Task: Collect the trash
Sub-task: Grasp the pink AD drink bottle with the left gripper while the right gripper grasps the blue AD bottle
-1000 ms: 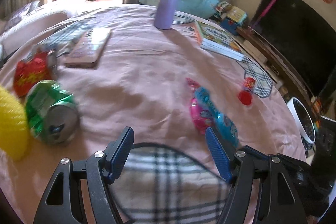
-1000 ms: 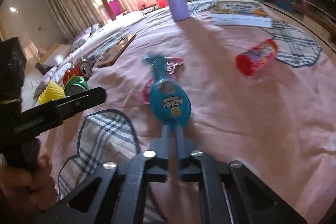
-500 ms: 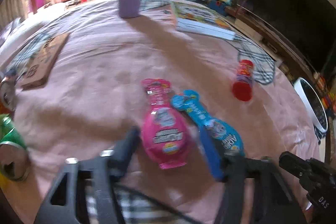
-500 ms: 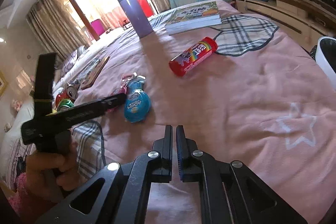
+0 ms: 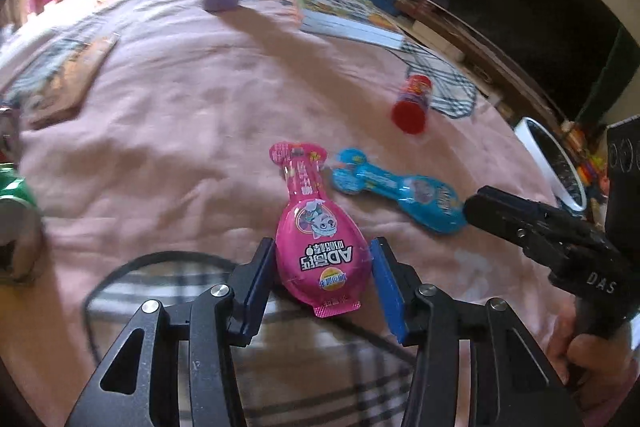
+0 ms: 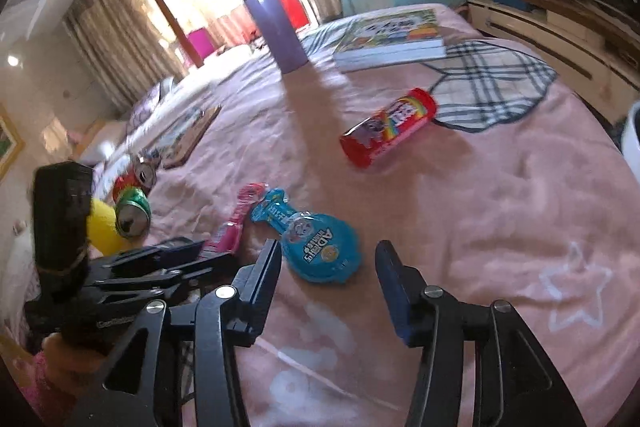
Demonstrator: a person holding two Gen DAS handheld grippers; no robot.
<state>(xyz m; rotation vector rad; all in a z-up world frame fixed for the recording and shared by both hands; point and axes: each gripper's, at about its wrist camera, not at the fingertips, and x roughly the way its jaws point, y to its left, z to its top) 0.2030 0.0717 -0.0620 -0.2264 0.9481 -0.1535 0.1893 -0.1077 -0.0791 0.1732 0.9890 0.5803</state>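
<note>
A pink drink pouch (image 5: 320, 239) lies on the pink bedspread (image 5: 180, 115), its round end between the two fingers of my left gripper (image 5: 322, 255), whose jaws stand close on either side of it. A blue drink pouch (image 5: 404, 189) lies just right of it; in the right wrist view the blue pouch (image 6: 316, 243) lies just ahead of my open right gripper (image 6: 328, 263). A red candy tube (image 6: 388, 127) lies further out. A green can (image 6: 132, 213), a red can (image 6: 134, 177) and a yellow foam net (image 6: 102, 227) lie at the left.
A purple bottle (image 6: 276, 27) stands at the far side beside a stack of books (image 6: 392, 39). A flat brown box (image 5: 68, 83) lies at the left. A white bin (image 5: 552, 163) stands off the bed's right edge. A dark TV (image 5: 540, 7) fills the right wall.
My left gripper has moved right from the cans onto the pink pouch and narrowed around it. My right gripper has let go of the blue pouch, pulled back and opened.
</note>
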